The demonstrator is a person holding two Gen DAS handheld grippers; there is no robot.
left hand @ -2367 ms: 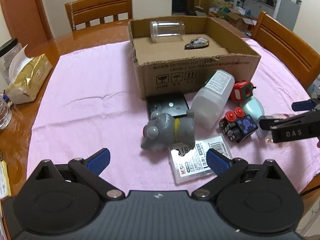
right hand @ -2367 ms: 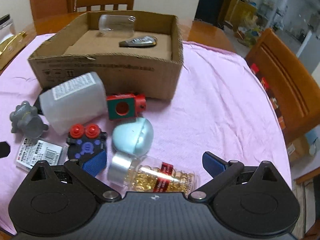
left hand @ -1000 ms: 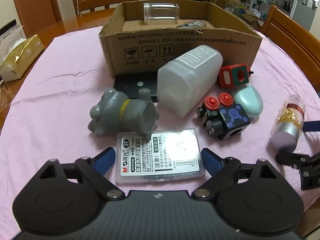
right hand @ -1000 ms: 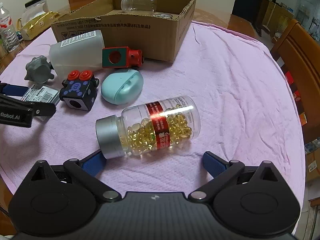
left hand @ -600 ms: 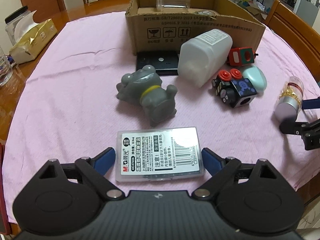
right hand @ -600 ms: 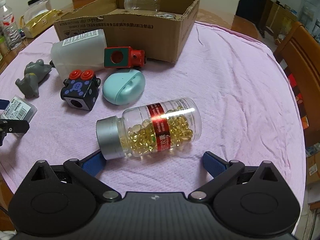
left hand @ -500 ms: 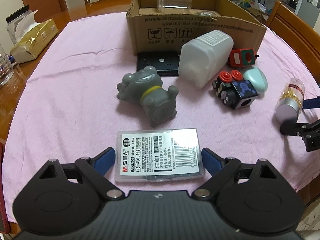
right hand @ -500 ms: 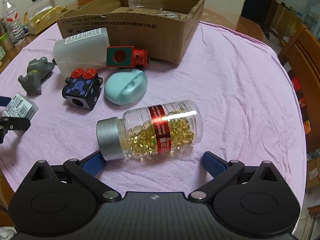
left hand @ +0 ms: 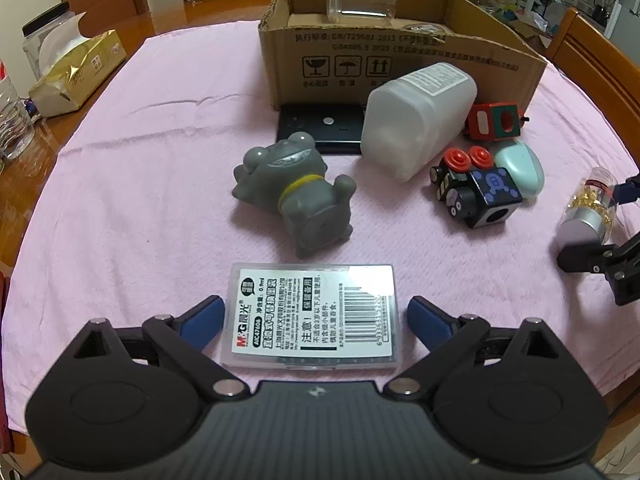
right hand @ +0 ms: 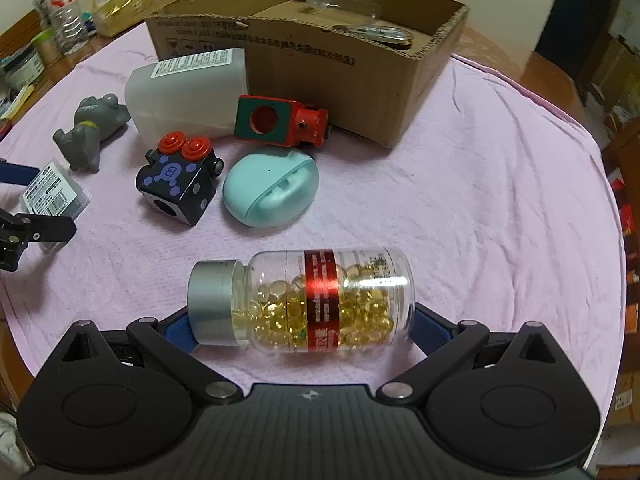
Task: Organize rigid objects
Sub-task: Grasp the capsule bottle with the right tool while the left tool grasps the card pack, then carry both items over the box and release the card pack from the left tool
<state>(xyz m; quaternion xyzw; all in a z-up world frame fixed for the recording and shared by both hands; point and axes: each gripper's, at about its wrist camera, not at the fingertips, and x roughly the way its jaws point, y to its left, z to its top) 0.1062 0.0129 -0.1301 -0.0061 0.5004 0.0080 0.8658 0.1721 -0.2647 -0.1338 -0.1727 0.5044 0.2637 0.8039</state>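
My left gripper [left hand: 314,314] is open around a clear plastic lead-refill case [left hand: 314,316] with a white label, flat on the pink cloth. My right gripper [right hand: 300,322] is open around a clear pill bottle [right hand: 320,300] of yellow capsules with a grey cap, lying on its side between the fingers. The cardboard box [left hand: 400,56] stands at the back and holds a clear jar [left hand: 360,2]. A grey cat figure [left hand: 296,196], white bottle [left hand: 420,116], black cube toy [left hand: 476,190], red-green block [left hand: 496,120] and teal case [left hand: 520,168] lie in front of it.
A black phone [left hand: 320,134] lies against the box front. A gold tissue pack [left hand: 76,72] and water bottle [right hand: 60,8] sit at the table's left edge. Wooden chairs [left hand: 600,60] stand around the table.
Both grippers moved forward. The refill case now sits between my left fingers, and the pill bottle lies deeper between my right fingers. Both stay open.
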